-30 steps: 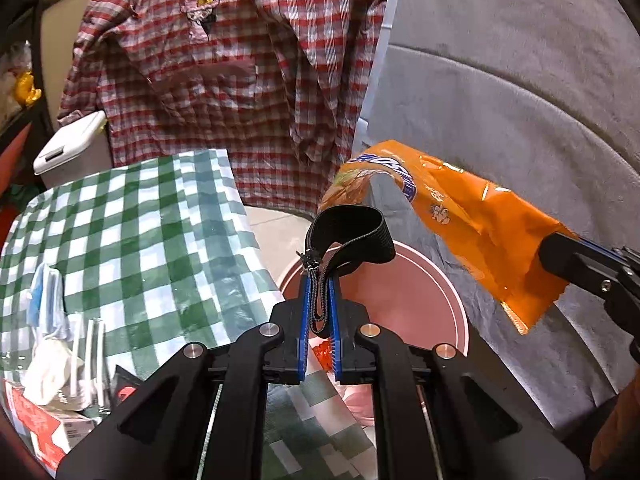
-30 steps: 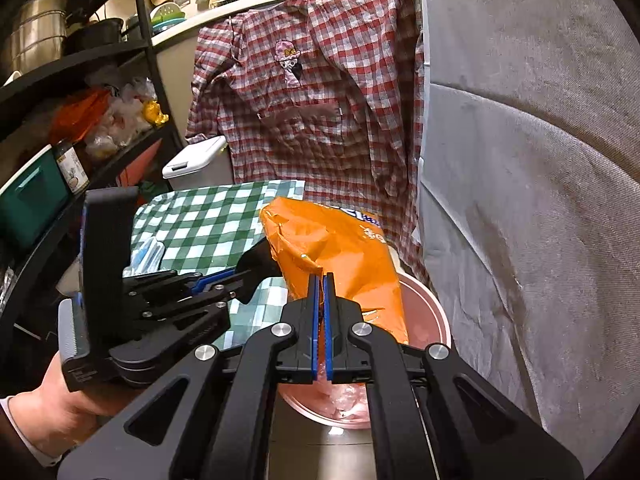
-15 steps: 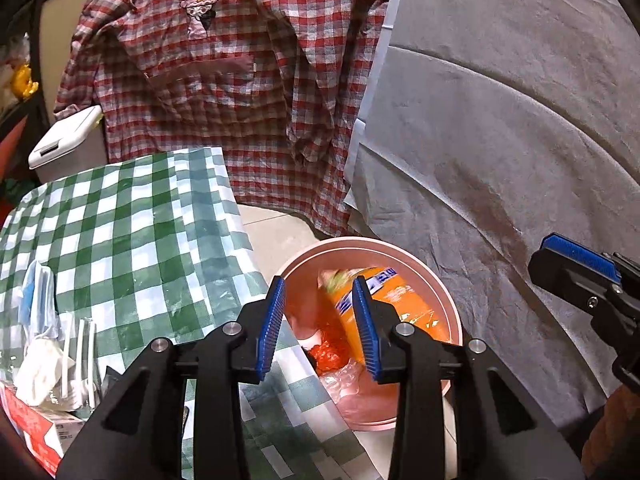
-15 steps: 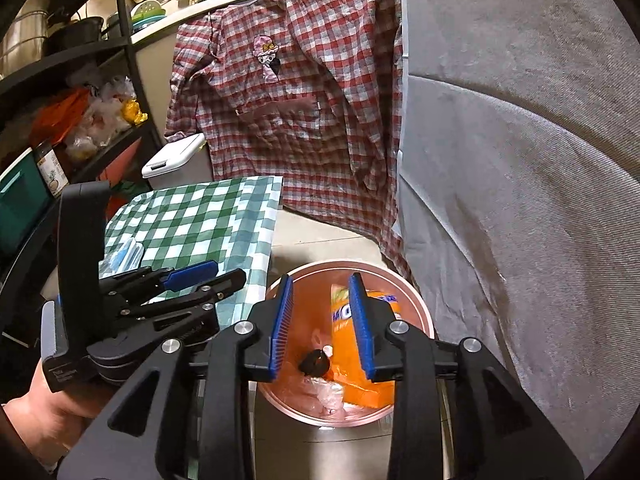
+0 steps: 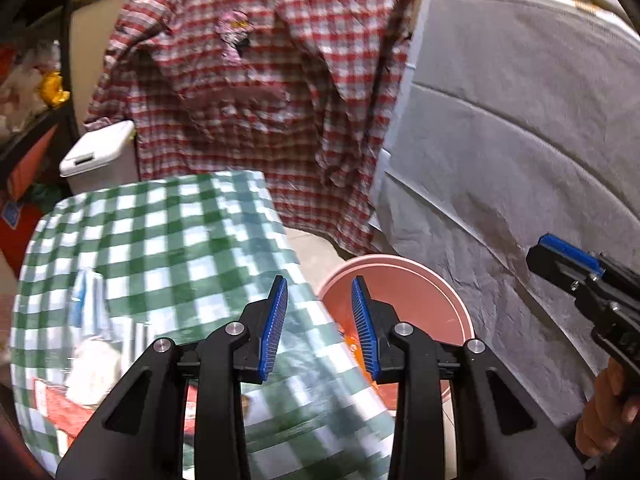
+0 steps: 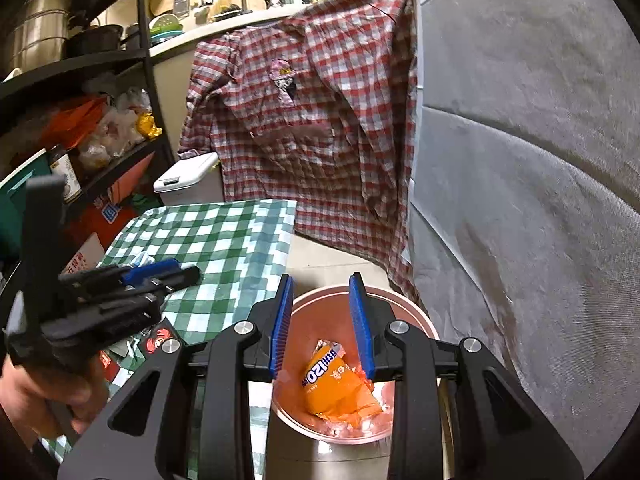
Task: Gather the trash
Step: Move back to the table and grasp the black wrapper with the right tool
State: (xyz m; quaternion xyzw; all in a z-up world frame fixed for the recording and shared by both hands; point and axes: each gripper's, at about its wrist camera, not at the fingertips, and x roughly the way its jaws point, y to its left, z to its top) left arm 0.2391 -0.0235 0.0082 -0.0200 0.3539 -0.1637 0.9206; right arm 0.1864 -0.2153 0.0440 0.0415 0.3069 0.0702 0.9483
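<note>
An orange snack bag [image 6: 340,388] lies inside the pink bin [image 6: 404,308] on the floor beside the table. My right gripper [image 6: 321,312] hangs open above the bin with nothing between its blue pads. My left gripper [image 5: 319,320] is also open and empty, over the edge of the green checked table [image 5: 160,240], with the pink bin [image 5: 440,292] just to its right. On the cloth lie a white tissue [image 5: 94,364], a red packet [image 5: 52,404] and a blue-and-white wrapper [image 5: 86,300], all blurred. A black-and-red wrapper [image 6: 158,338] lies near the table's front.
A red plaid shirt [image 5: 256,100] hangs behind the table. A grey fabric cover [image 5: 520,140] fills the right side. A white lidded bin [image 5: 98,156] stands at the back left beside a cluttered black shelf [image 6: 80,80]. A hand [image 6: 36,396] holds the left gripper.
Both grippers opened. The orange bag left the right gripper and the black strap left the left one, both falling into the pink bin. The left gripper then moved left and up.
</note>
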